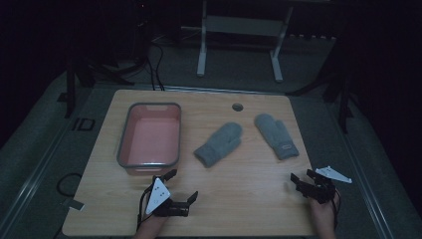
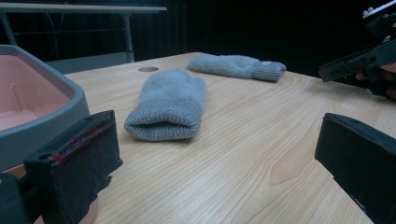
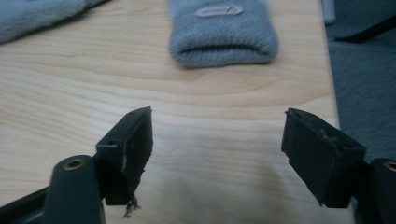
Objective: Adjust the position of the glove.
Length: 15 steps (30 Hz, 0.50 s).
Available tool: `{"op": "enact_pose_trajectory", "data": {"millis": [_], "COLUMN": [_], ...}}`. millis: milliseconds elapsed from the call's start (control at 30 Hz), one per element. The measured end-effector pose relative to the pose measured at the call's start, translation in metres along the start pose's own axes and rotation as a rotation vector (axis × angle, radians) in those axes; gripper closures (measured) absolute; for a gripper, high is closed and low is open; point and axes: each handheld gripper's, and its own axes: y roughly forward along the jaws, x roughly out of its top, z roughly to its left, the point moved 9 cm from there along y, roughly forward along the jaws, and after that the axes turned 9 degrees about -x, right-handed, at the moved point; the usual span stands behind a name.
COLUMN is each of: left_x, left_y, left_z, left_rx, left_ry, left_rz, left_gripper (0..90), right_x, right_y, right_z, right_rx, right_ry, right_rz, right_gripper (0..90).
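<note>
Here both mittens lie well beyond the spread-jawed left gripper and right gripper

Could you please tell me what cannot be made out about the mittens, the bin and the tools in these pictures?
- Label wording on the right mitten: blurred in the right gripper view, too small in the high view.
- Left mitten: cut off by the right gripper view's top left edge.
- Bin: cut off by the left gripper view's left edge; its wall hides the floor there.
- Left tool and right tool: both open; their bodies lie below the frames.
</note>
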Motion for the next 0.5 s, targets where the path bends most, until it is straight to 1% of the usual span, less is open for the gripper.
{"op": "enact_pose_trajectory", "data": {"millis": [33, 67, 133, 167, 200, 233, 267, 300, 333, 400, 433, 467, 500], "left_x": [0.000, 0.000, 0.000, 0.000, 0.000, 0.000, 0.000, 0.000, 0.000, 0.000, 0.000, 0.000, 0.000], "left_y": [0.000, 0.000, 0.000, 0.000, 0.000, 0.000, 0.000, 0.000, 0.000, 0.000, 0.000, 0.000, 0.000], "left_z": [0.000, 0.000, 0.000, 0.000, 0.000, 0.000, 0.000, 0.000, 0.000, 0.000, 0.000, 0.000, -0.001], "left_rx": [-0.001, -0.002, -0.001, -0.002, -0.002, -0.001, -0.001, -0.002, -0.003, -0.003, -0.003, -0.003, -0.003], "left_ry": [0.002, 0.005, 0.002, 0.001, -0.001, -0.002, -0.003, -0.003, -0.002, 0.001, 0.003, 0.005, 0.007], "left_rz": [0.001, 0.003, 0.006, 0.008, 0.008, 0.008, 0.007, 0.007, 0.007, 0.009, 0.008, 0.008, 0.009], "left_gripper": [0.2, 0.2, 0.2, 0.2, 0.2, 0.2, 0.2, 0.2, 0.2, 0.2, 0.2, 0.2, 0.2], "right_x": [0.000, 0.000, -0.001, -0.001, -0.001, -0.001, 0.000, 0.001, 0.002, 0.004, 0.006, 0.008, 0.012], "right_y": [-0.001, -0.001, -0.002, -0.002, -0.002, -0.003, -0.003, -0.003, -0.004, -0.005, -0.005, -0.006, -0.007], "right_z": [0.000, 0.001, 0.004, 0.006, 0.007, 0.009, 0.011, 0.012, 0.013, 0.015, 0.016, 0.016, 0.017], "right_rx": [-0.009, -0.001, 0.023, 0.030, 0.020, 0.020, 0.033, 0.022, 0.026, 0.048, 0.046, 0.031, 0.024], "right_ry": [0.006, 0.000, 0.000, -0.012, -0.021, -0.031, -0.033, -0.034, -0.042, -0.027, -0.038, -0.058, -0.067], "right_rz": [-0.003, -0.010, 0.003, -0.001, -0.008, -0.009, -0.010, -0.014, -0.009, -0.004, 0.001, 0.005, -0.002], "right_gripper": [23.5, 23.7, 26.7, 25.6, 22.6, 19.4, 15.7, 12.6, 12.4, 11.3, 11.1, 10.7, 10.7]}}
